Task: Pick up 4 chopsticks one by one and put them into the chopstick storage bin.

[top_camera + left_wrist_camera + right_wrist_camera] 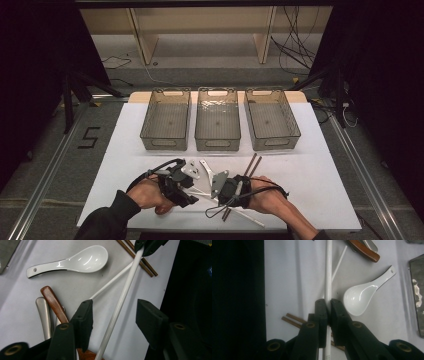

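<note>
Right fingers [327, 312] pinching white chopstick [328, 270], high view adds three bins [217, 120]

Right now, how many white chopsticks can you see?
2. One chopstick is clamped in the right gripper and passes between the left gripper's jaws, which do not touch it. The other lies on the table under it. More may be hidden beneath the hands.

A black figure "5" [89, 137] is marked on the grey floor off the table's left edge.
</note>
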